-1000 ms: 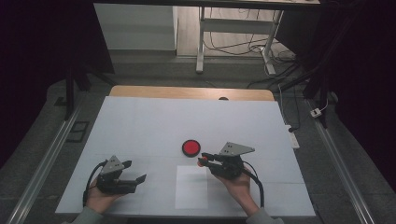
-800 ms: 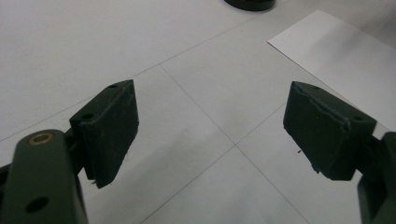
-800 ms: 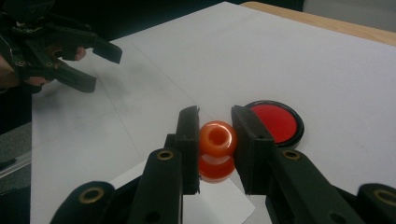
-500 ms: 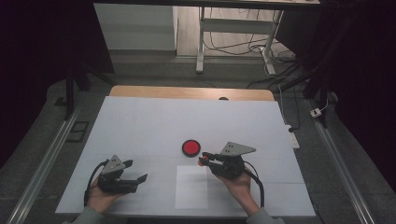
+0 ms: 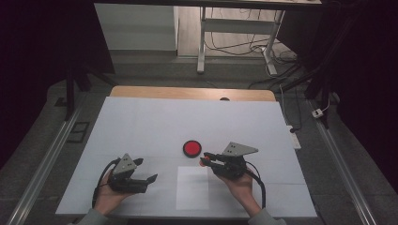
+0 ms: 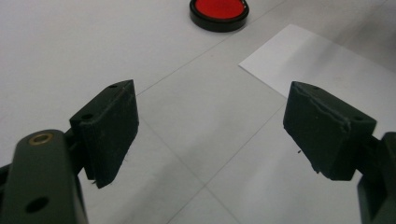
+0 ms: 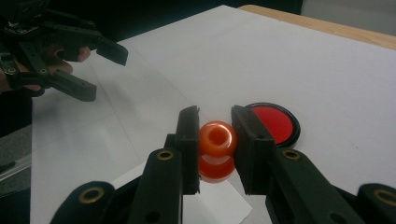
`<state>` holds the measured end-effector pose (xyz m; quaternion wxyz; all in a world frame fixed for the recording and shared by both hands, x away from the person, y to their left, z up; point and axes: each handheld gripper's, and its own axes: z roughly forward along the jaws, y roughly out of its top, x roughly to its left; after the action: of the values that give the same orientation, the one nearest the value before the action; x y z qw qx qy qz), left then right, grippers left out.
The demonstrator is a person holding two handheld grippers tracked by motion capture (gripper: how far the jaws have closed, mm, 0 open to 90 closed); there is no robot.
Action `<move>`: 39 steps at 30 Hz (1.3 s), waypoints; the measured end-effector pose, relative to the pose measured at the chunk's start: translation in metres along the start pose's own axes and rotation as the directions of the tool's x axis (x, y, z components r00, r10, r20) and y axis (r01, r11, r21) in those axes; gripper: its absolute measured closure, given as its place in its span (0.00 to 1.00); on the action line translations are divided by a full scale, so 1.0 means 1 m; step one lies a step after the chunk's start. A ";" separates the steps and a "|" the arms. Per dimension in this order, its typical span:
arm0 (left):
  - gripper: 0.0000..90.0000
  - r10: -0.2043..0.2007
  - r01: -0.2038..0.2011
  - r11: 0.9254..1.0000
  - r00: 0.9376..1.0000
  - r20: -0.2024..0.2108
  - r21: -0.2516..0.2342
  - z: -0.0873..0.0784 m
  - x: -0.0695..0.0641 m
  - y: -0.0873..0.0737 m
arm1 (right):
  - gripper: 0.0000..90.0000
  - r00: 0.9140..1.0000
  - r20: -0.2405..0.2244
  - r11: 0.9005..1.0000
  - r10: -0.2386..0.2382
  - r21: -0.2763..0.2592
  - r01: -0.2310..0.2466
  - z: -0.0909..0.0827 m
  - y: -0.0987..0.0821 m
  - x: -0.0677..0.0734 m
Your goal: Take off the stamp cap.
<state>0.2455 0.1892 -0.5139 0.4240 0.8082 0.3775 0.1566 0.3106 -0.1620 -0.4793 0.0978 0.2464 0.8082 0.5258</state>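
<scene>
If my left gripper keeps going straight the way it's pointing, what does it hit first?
Probably the white paper sheet lying flat ahead of the open left gripper. The red disc sits farther on and slightly to one side, so depth leaves that uncertain.

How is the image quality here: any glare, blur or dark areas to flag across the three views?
High view: the white table cover is evenly lit, the surroundings nearly black. Left gripper view: the jaws are sharp, the red disc is cut off by the top edge. Right gripper view: the orange bead in the right tool shows small glossy highlights; the left tool behind looks dim and slightly soft.
</scene>
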 end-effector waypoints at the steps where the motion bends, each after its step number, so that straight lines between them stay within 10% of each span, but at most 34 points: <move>1: 0.21 0.000 0.000 1.000 1.000 0.001 -0.002 0.000 -0.001 0.001 | 0.80 1.000 0.000 1.000 0.000 -0.001 0.000 0.000 0.000 0.000; 39: 0.21 0.093 -0.094 0.995 0.994 0.056 0.021 0.034 -0.020 0.042 | 0.80 1.000 -0.005 1.000 -0.001 -0.011 0.001 0.000 0.001 0.002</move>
<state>0.2719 0.1406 -0.4986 0.4169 0.8340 0.3292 0.1497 0.3095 -0.1609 -0.4787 0.0978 0.2441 0.8057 0.5308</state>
